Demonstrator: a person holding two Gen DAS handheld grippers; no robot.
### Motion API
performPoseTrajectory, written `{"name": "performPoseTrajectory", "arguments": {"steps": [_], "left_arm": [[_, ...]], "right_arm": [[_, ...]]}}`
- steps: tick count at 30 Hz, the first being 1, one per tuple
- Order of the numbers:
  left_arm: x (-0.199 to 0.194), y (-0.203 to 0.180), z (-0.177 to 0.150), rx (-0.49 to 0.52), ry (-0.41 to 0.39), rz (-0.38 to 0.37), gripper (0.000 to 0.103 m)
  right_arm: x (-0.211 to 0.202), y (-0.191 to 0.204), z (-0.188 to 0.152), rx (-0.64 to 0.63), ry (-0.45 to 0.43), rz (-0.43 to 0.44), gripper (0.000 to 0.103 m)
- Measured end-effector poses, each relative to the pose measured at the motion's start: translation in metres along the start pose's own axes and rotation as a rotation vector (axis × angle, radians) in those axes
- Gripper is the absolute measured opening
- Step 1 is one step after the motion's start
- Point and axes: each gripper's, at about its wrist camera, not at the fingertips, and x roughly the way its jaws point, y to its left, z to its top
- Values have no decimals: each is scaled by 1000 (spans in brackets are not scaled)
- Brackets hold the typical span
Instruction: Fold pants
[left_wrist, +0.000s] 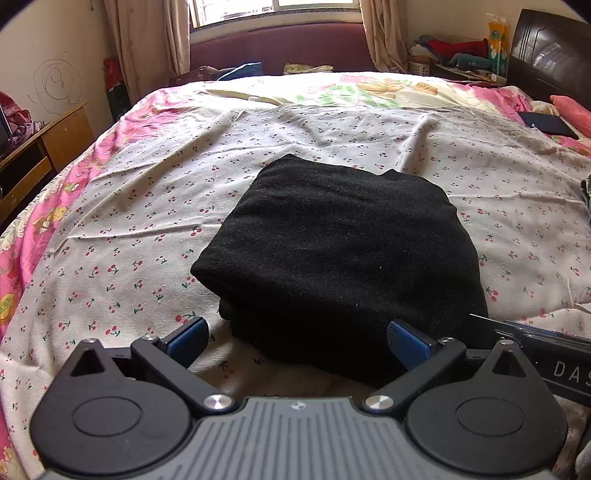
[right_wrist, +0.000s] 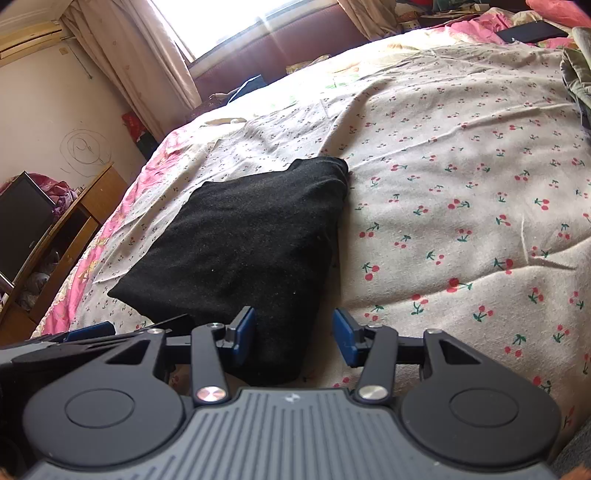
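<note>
The black pants (left_wrist: 343, 251) lie folded into a thick compact stack on the cherry-print sheet (left_wrist: 147, 206) in the middle of the bed. My left gripper (left_wrist: 295, 341) is open, its blue pads either side of the stack's near edge, low over the sheet. In the right wrist view the pants (right_wrist: 243, 251) lie ahead and to the left. My right gripper (right_wrist: 293, 334) is open at the stack's near right corner, which lies between the jaws. The left gripper's blue pad (right_wrist: 90, 329) shows at the lower left there.
A pink floral quilt (left_wrist: 22, 258) lies under the sheet. A wooden desk (left_wrist: 44, 147) stands left of the bed. A black phone (left_wrist: 548, 123) lies far right, crumpled clothes (right_wrist: 578, 74) at the right edge. Curtains and a window are behind.
</note>
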Motion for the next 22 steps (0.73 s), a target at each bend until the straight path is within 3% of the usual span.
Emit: {"name": "performPoseTrajectory", "arguments": {"steps": [22], "left_arm": [[-1,0,-1,-5,-3,6,103]], "right_arm": [[0,-1,0,5,7,7,49]]}}
